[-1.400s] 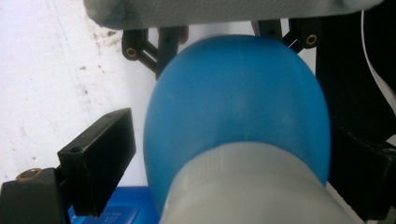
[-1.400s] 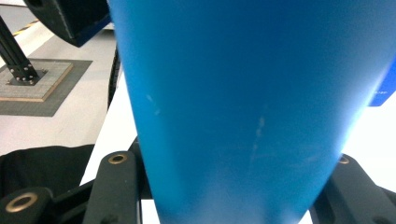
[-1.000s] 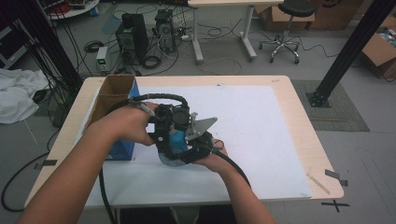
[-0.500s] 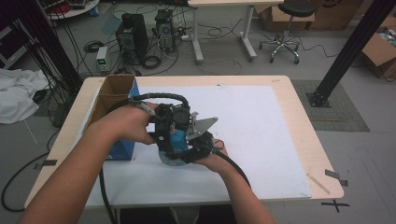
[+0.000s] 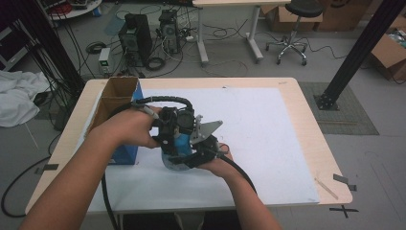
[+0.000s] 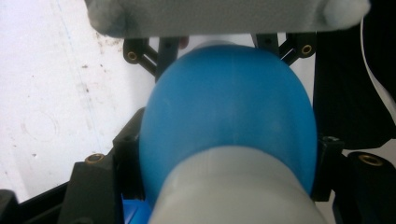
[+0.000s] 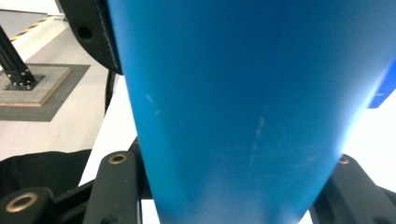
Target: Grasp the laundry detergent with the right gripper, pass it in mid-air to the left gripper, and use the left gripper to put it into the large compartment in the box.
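Both grippers clamp one blue bottle (image 6: 224, 121); left gripper (image 5: 168, 128) jaws just closed; right gripper (image 5: 203, 148) tight.

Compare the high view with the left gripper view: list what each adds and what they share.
High view adds: the cardboard box, the table's wooden edge, computers on the floor. Left gripper view adds: the left tool's jaws, which have just been closing, pressed on the blue object's sides, and stains on the white sheet. Shared: the blue object and the white sheet.

A lab: computer towers (image 5: 135, 36), floor cables (image 5: 225, 33), aluminium framing (image 5: 359, 50).
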Demonstrator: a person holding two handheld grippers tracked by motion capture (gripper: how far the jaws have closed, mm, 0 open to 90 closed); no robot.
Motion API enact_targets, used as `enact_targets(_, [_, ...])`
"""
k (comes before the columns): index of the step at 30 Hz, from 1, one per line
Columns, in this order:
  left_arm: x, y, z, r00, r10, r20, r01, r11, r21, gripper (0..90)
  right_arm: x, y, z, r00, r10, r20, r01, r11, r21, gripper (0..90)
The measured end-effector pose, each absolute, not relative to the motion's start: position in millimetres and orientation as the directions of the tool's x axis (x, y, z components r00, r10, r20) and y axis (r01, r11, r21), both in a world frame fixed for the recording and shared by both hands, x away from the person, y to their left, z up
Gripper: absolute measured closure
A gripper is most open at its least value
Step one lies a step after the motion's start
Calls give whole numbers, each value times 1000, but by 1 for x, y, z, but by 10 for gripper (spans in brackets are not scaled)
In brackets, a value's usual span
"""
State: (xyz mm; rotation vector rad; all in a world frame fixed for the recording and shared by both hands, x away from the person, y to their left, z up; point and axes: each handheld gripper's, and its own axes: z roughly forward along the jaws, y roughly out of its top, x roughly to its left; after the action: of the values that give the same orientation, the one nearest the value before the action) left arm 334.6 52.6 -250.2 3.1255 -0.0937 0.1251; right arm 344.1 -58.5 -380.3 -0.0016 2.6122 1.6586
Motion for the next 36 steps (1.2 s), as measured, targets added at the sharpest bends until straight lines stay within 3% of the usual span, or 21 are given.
enact_targets(18, [332, 50, -243, 994, -43, 100, -42, -999, -9, 388, 341, -59, -376, -998, 37, -54, -34, 417, 908, 428])
enact_targets(22, [336, 50, -240, 997, -3, 78, -2, -1000, -14, 388, 343, -66, -370, -999, 37, -35, -18, 387, 922, 375])
enact_targets(36, [350, 54, -235, 994, 92, 51, 94, -995, -39, 387, 348, -92, -356, -996, 69, -53, -11, 505, 863, 200])
